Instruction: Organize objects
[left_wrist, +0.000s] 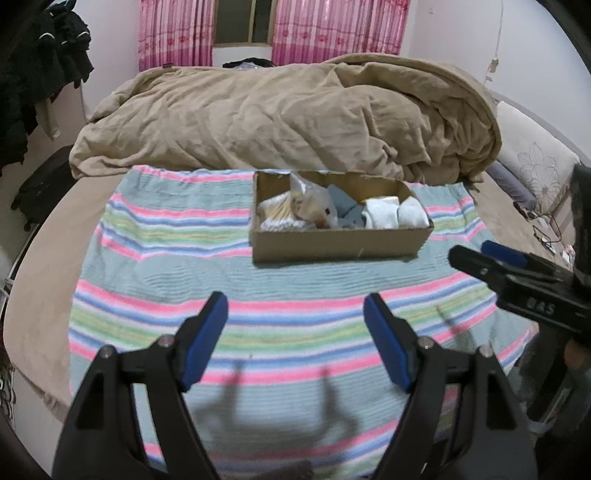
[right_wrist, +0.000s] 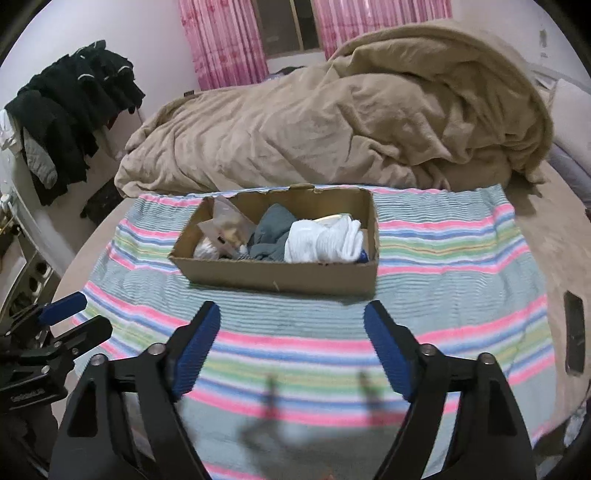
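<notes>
1. The left gripper (left_wrist: 295, 339) hangs above the striped blanket (left_wrist: 184, 266) with its blue-padded fingers (left_wrist: 205, 339) spread wide apart, and nothing is between them.
2. The right gripper (right_wrist: 291, 343) is in the same posture over the same blanket, with its fingers (right_wrist: 195, 347) also wide apart and holding nothing.
3. The two grippers are side by side; in each wrist view the other one shows at the edge of the picture.
4. The cardboard box (right_wrist: 277, 275) stands on the striped blanket, in front of both grippers and apart from them.
5. Inside the box, white socks (right_wrist: 325, 240) lie at the right side, a grey-blue cloth (right_wrist: 269, 232) lies in the middle, and a clear plastic bag (left_wrist: 310, 203) is at the left side.
6. Behind the box, a crumpled tan duvet (left_wrist: 277, 118) covers the far part of the bed.
7. Dark clothes (right_wrist: 74, 103) hang at the left of the room, and pink curtains (left_wrist: 173, 33) hang at the window behind the bed.
</notes>
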